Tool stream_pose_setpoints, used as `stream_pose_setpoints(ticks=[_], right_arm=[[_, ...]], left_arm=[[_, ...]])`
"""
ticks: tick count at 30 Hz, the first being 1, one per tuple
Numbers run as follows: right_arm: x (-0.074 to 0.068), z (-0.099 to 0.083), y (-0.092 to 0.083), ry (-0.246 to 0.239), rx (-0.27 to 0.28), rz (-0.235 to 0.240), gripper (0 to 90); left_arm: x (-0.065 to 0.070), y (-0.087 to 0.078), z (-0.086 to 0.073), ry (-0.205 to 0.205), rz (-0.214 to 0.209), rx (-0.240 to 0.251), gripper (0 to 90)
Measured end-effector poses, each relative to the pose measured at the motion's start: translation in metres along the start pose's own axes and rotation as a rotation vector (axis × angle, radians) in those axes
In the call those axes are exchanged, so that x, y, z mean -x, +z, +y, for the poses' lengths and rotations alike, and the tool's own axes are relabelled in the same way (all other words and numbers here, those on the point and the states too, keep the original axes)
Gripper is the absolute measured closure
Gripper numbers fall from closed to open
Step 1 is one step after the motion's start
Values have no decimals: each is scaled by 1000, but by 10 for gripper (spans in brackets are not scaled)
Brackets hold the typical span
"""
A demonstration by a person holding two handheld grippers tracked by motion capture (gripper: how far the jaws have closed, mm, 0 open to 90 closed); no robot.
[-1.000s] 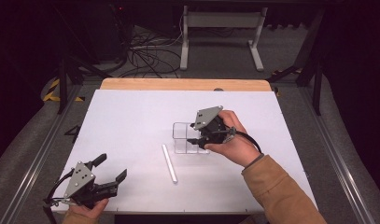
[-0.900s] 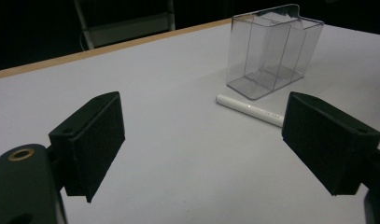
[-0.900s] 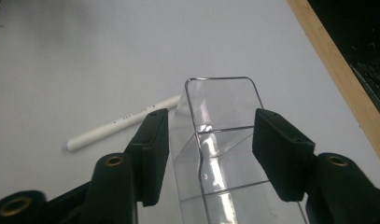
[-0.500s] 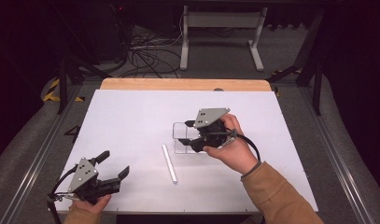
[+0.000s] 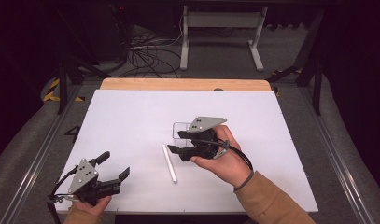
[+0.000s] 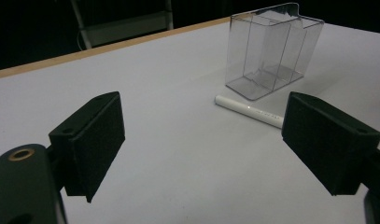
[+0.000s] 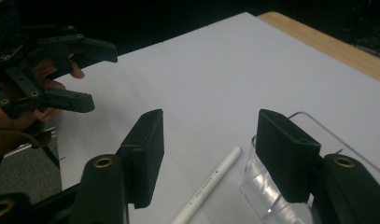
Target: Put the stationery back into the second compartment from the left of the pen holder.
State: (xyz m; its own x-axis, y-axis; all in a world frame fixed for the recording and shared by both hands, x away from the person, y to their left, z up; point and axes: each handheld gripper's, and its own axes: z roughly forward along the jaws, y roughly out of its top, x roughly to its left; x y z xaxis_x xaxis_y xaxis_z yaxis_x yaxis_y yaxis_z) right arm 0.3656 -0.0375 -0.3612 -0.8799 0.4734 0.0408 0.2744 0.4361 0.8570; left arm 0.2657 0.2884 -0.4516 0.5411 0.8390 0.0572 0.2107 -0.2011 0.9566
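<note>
Since the earlier frames the left gripper (image 5: pixel 114 167) has kept its place at the near left corner of the white tabletop (image 5: pixel 131 116), while the right gripper (image 5: pixel 176 142) has drawn back toward the person and a little to the left, away from the clear plastic box (image 5: pixel 180 128). In the first earlier frame its jaws reached over the box; now they lie level just in front of it, above the bare patch between the box and the white tube (image 5: pixel 169 163). The right jaws have just been opening, and nothing is between them.

Left to right in the high view: the left gripper is held in the person's left hand (image 5: pixel 87 205) at the tabletop's near edge. Its jaws stand spread wide, hold nothing and touch nothing; in the left gripper view the two black pads (image 6: pixel 92 140) frame only bare tabletop, with the tube (image 6: pixel 248 111) and the box (image 6: pixel 271 49) farther off.

Next comes the tube, lying flat near the middle of the tabletop, its far end close to the box's near left corner. I cannot tell whether the two touch.

The box stands upright just past the middle, with thin partitions inside it.

The right gripper, in the person's right hand (image 5: pixel 225 161), has its jaws spread apart and empty. In the right gripper view (image 7: pixel 211 154) the tube (image 7: pixel 211 184) runs on the tabletop below the gap, and the box's rim (image 7: pixel 318 123) shows behind the right-hand pad; whether that pad touches the box I cannot tell.
</note>
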Motion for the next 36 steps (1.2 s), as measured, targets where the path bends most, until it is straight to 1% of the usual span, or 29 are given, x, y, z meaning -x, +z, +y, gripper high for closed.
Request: stream_pose_setpoints(ticks=[6,9,12,14,17,21,23,26,28,31,32,34,36], right_arm=[[-8,-1,8,56,-23,-23,418],[-9,-1,9,50,-31,-42,420],[-11,-2,11,49,-43,-38,410],[-15,-3,13,40,-62,-36,403],[-18,-4,16,31,-80,-63,406],[-19,-4,20,69,-95,-98,416],[-19,-4,21,82,-107,-107,416],[-19,-5,23,90,-118,-119,416],[-19,-4,24,89,-125,-120,416],[-20,-4,27,114,-136,-117,438],[-21,-4,28,117,-147,-106,441],[-24,-6,31,141,-171,-100,454],[-26,-7,34,149,-196,-109,468]], left_arm=[[-1,1,0,4,1,-5,143],[-1,0,0,4,8,-4,144],[-1,1,0,0,8,2,144],[-1,1,0,5,7,-8,144],[-1,1,0,3,4,-8,144],[-1,0,0,2,9,-2,144],[-2,-1,0,4,10,-1,144],[-2,-2,-1,4,10,-5,145],[-2,-3,-2,0,12,-1,144],[-2,-3,-2,-7,14,-1,145],[-2,-3,-2,-5,15,0,145],[-2,-3,-2,-5,11,-3,146],[-1,-3,-2,0,10,-6,146]])
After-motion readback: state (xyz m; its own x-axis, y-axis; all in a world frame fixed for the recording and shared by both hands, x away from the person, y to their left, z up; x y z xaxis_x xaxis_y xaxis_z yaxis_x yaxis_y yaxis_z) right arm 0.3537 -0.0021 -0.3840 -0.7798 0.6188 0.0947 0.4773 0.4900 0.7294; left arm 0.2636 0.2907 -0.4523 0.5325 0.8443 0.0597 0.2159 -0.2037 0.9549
